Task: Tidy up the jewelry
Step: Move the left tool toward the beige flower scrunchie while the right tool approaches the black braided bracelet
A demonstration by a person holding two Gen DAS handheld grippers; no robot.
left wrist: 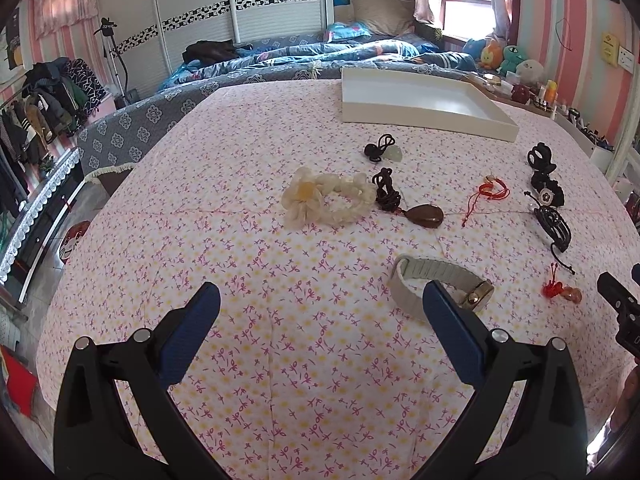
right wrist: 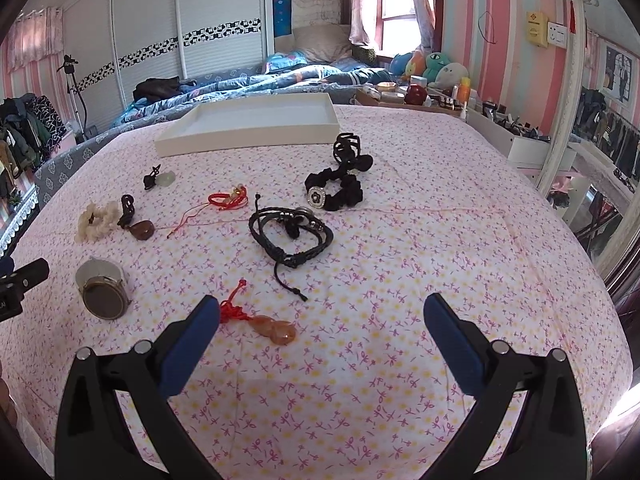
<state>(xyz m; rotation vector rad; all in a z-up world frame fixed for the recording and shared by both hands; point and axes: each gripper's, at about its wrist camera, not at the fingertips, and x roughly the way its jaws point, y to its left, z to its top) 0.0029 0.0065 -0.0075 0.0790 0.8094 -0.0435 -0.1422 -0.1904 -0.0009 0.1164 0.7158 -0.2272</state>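
Both grippers are held above a tabletop (left wrist: 280, 360) covered with a pink floral cloth. The left gripper (left wrist: 320, 300) is spread wide and nothing is held in it; the right gripper (right wrist: 320, 312) is likewise spread and empty.

Nearest to the right gripper, an orange gourd pendant on a red knotted cord (right wrist: 264, 320) is seen just beside its left finger. To the left, a watch with a pale band (right wrist: 104, 290) is set down, partly hidden in the left wrist view by that gripper's right finger. Farther out, a black braided bracelet (right wrist: 292, 232) is laid near the middle, with a red string bracelet (right wrist: 228, 198) to its left. Farther left still, a brown teardrop pendant on a dark cord (right wrist: 140, 228) is found touching a cream beaded bracelet with a flower (right wrist: 96, 222). Beyond the braided bracelet, a black scrunchie with a flower charm (right wrist: 336, 190) is placed, and a black hair claw (right wrist: 346, 148) is seen just behind it. A pale jade pendant on a black cord (right wrist: 162, 178) lies toward the far left.

At the far edge, a white tray (right wrist: 248, 136) is set, with nothing visible inside it.
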